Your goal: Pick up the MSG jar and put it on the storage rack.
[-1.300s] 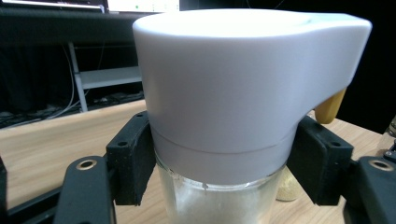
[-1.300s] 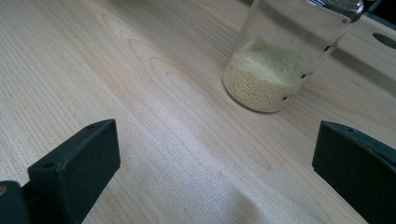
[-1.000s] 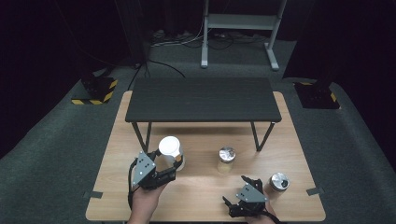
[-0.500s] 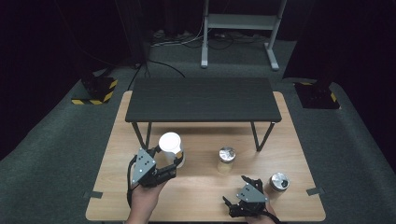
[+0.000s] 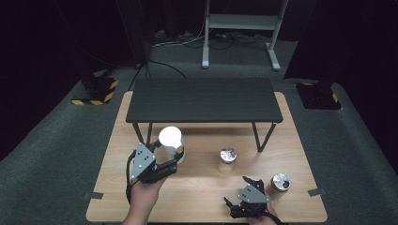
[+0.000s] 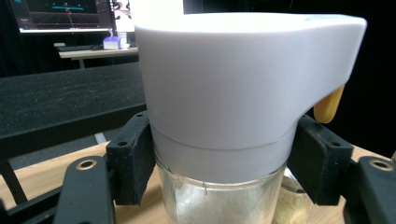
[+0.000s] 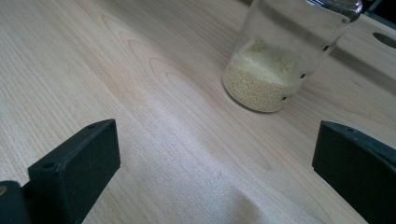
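My left gripper (image 5: 172, 158) is shut on a glass jar (image 6: 219, 203) with a tall white lid (image 5: 170, 138). It holds the jar upright over the left part of the wooden table (image 5: 197, 197). In the left gripper view both black pads (image 6: 133, 156) press on the lid's lower band (image 6: 219, 161), just above the glass. My right gripper (image 5: 255, 182) rests low near the table's front edge, open, with bare wood between its jaws (image 7: 215, 172). A glass jar of pale grains (image 7: 275, 65) stands ahead of it, apart from the jaws.
A silver-lidded jar (image 5: 228, 160) stands mid-table, and another (image 5: 280, 183) is close to the right of my right gripper. A low black bench (image 5: 202, 100) spans the far half of the table, its legs (image 5: 263, 136) near the jars. A yellow tab (image 6: 329, 105) shows behind the white lid.
My left gripper has risen a little with the white-lidded jar still in its grip. The right gripper and the two silver-lidded jars have stayed where they were.
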The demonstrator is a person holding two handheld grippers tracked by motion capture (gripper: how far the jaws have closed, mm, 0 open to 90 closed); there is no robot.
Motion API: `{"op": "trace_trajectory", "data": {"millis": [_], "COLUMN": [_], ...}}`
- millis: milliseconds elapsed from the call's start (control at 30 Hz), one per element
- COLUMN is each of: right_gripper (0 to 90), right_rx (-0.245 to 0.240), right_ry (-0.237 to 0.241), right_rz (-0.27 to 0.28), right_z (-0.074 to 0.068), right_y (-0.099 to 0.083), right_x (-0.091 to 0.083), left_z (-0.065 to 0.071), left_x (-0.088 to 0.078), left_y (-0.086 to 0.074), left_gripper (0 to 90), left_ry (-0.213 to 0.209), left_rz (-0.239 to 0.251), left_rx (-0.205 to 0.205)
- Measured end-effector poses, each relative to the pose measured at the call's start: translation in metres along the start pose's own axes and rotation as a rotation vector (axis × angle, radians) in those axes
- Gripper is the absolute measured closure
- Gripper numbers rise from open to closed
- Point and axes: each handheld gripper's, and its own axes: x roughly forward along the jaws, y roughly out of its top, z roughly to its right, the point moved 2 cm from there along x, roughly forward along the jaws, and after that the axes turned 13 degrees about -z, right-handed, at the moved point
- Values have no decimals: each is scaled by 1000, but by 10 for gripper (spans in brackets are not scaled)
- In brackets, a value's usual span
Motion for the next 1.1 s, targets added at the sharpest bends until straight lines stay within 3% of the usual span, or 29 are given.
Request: {"op": "trace_trajectory", "data": {"millis": [1100], "right_gripper": [0], "right_rx": [7], "right_ry": [2], "right_rz": [-1], "right_z": [1], "right_y": [0], "right_x": [0], "left_z": [-13], "left_x": [-9], "left_y": [49], "left_gripper": [307], "left_ry": [45], "left_rz": [50], "left_rx": [42]}}
